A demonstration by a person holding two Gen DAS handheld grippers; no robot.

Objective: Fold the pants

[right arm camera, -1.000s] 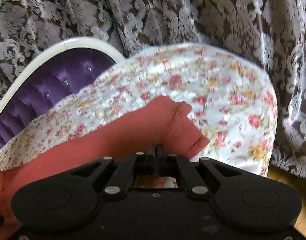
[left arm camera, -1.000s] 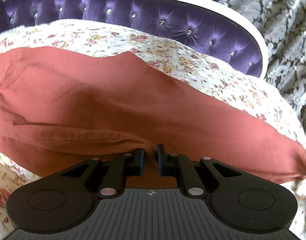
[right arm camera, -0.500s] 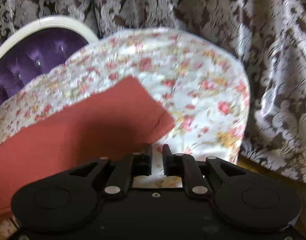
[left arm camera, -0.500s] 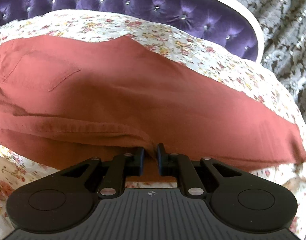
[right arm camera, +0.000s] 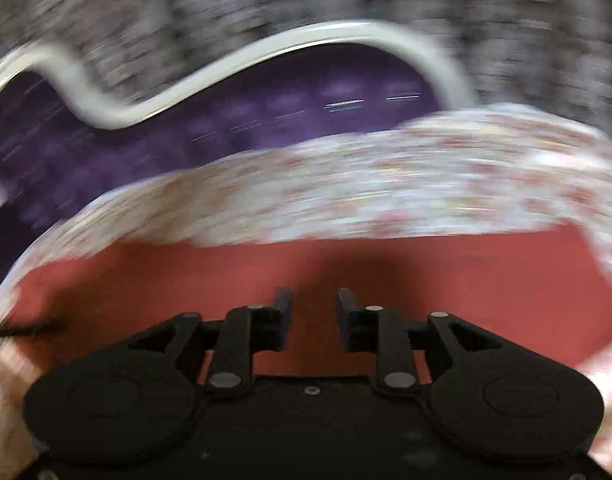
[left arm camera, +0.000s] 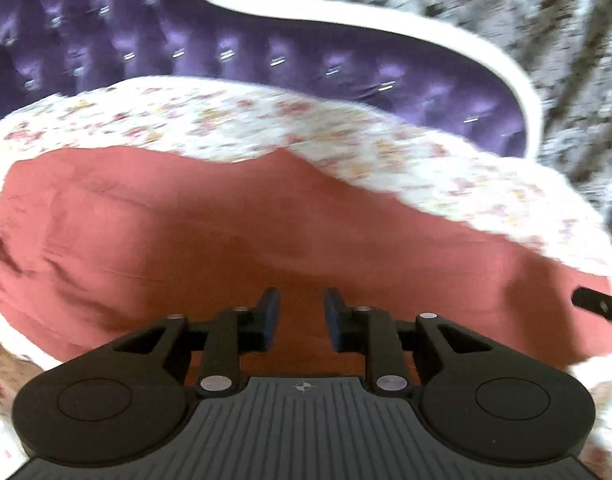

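The rust-red pants (left arm camera: 234, 232) lie flat across a floral bedsheet (left arm camera: 266, 120), folded lengthwise. My left gripper (left arm camera: 302, 312) is open and empty, its jaws apart just above the near edge of the pants. My right gripper (right arm camera: 314, 312) is open and empty too, above the red pants (right arm camera: 445, 280). The right wrist view is strongly blurred by motion. The right gripper's tip (left arm camera: 597, 306) shows at the right edge of the left wrist view.
A purple tufted headboard (left arm camera: 226, 52) with a white curved frame (left arm camera: 385, 16) stands behind the bed. A grey patterned curtain (left arm camera: 525, 12) hangs beyond it. The floral sheet (right arm camera: 385, 188) rims the pants on the far side.
Both grippers have let go of the pants and opened. The right gripper has swung left from the leg end, so its view now faces the headboard. The pants now lie flat.
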